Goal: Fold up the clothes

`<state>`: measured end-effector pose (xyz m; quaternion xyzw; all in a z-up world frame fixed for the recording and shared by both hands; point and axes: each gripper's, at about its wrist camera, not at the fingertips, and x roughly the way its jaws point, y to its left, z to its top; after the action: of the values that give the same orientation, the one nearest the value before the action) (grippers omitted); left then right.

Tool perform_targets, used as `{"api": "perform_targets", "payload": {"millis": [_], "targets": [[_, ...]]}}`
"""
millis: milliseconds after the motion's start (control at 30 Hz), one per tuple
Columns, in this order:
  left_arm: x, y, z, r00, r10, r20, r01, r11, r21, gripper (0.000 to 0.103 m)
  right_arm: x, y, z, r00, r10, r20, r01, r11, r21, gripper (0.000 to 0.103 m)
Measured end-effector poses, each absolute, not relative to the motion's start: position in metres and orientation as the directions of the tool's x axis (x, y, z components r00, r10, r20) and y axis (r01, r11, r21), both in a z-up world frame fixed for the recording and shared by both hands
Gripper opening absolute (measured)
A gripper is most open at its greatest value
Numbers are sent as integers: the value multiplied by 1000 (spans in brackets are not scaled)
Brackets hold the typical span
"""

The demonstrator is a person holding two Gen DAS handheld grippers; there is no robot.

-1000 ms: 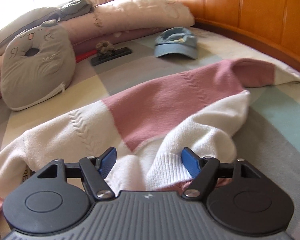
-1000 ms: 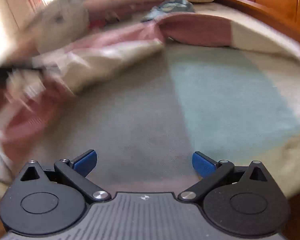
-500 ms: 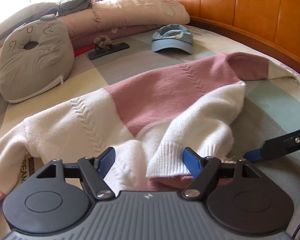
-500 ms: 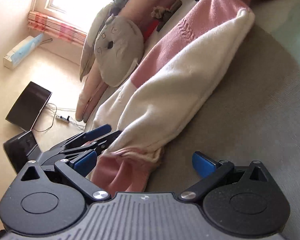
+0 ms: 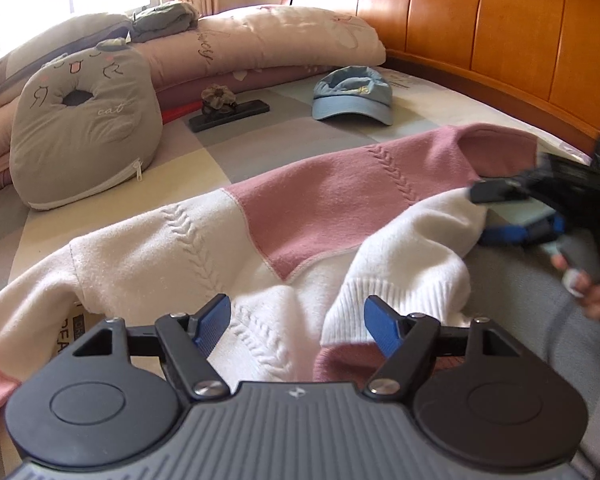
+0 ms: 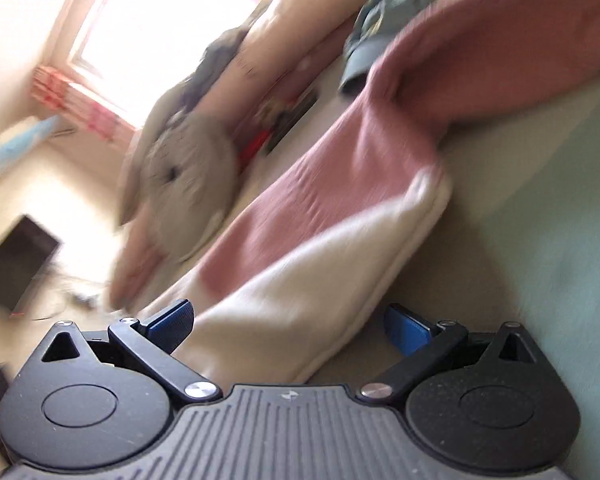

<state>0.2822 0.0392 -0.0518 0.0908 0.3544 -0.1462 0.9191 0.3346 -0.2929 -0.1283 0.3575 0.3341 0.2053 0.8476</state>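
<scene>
A soft knitted sweater in pink and cream-white (image 5: pixel 284 216) lies spread across the middle of the left wrist picture, on a bed with a checked cover of grey, cream and pale green squares (image 5: pixel 228 152); one cream sleeve with a ribbed cuff (image 5: pixel 396 300) is bent over near the bottom of that picture, with a bit of pink under it; in the right wrist picture the same sweater (image 6: pixel 320 240) runs from the bottom middle up to the upper right, and that picture is blurry.

The left gripper (image 5: pixel 298 322) sits at the bottom of its picture with its blue pads wide apart; the cuff lies between them, and the pads do not squeeze it; the right gripper (image 6: pixel 290 326) is wide too, with the cream sleeve between its pads and not pinched; in the left wrist picture it pokes in from the right edge by the sleeve's fold, with a hand (image 5: pixel 592 280) behind it.

Farther up are a light blue cloth cap (image 5: pixel 352 96), a grey cat-face cushion (image 5: pixel 84 128) at the left, a long pink rolled quilt (image 5: pixel 268 48), and a shiny orange wooden headboard (image 5: pixel 480 28) at the upper right.
</scene>
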Motion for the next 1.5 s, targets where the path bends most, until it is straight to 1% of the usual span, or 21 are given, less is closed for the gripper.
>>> {"api": "perform_targets", "payload": {"millis": [133,233,267,333,400,433,533,600,700,800,833,1000,1100,1133,1200,1267,1300,1333,1400,1467,1500], "targets": [[277,41,-51,706,-200,-679,330,942,65,75,343,-284,-129,703,569,-428,-140,700,701,103],[274,45,-52,703,-198,-683,322,945,58,75,334,-284,-127,624,697,-354,-215,589,779,103],[272,46,-52,703,-192,-684,317,946,60,75,330,-285,-125,598,734,-322,-241,548,801,103],[270,48,-54,703,-182,-687,309,949,65,75,309,-290,-108,595,782,-184,-346,457,820,103],[269,50,-56,699,-178,-692,307,949,67,75,294,-295,-95,594,800,-82,-430,402,808,103],[269,50,-56,699,-174,-694,307,949,71,75,293,-296,-91,588,806,-73,-444,397,803,103],[268,49,-58,700,-169,-694,305,949,77,75,300,-296,-101,582,798,-157,-392,445,805,103],[267,50,-58,699,-180,-692,309,949,65,75,306,-298,-119,572,798,-191,-327,436,839,103],[266,48,-59,696,-183,-694,316,946,68,75,309,-299,-145,564,802,-197,-261,399,879,103],[267,48,-60,693,-179,-698,315,947,70,75,309,-295,-155,576,800,-169,-276,385,881,103],[267,48,-61,693,-178,-699,312,947,69,75,314,-293,-155,579,796,-177,-274,394,877,103],[264,49,-63,688,-185,-701,311,949,54,75,328,-277,-149,610,755,-241,-286,494,821,103],[262,50,-64,686,-182,-705,310,949,56,75,319,-267,-149,609,751,-258,-369,555,746,103],[262,51,-65,684,-181,-706,309,949,56,75,314,-264,-149,603,749,-275,-390,577,718,103],[261,54,-65,684,-178,-708,303,952,53,75,312,-264,-145,595,737,-321,-375,608,700,103],[260,56,-65,686,-178,-705,296,954,47,75,314,-266,-144,603,729,-323,-335,599,727,103],[260,57,-65,686,-179,-706,294,955,43,75,314,-271,-143,612,732,-298,-301,564,769,103],[259,59,-66,685,-182,-706,293,956,38,75,315,-277,-143,622,735,-270,-268,524,809,103],[259,61,-67,681,-182,-709,290,957,33,75,316,-294,-155,646,748,-153,-242,390,889,102],[259,62,-69,677,-178,-714,287,957,33,75,312,-315,-174,686,725,-64,-210,281,937,83],[259,62,-71,675,-176,-717,285,958,34,75,311,-325,-187,703,709,-55,-162,234,959,57]]}}
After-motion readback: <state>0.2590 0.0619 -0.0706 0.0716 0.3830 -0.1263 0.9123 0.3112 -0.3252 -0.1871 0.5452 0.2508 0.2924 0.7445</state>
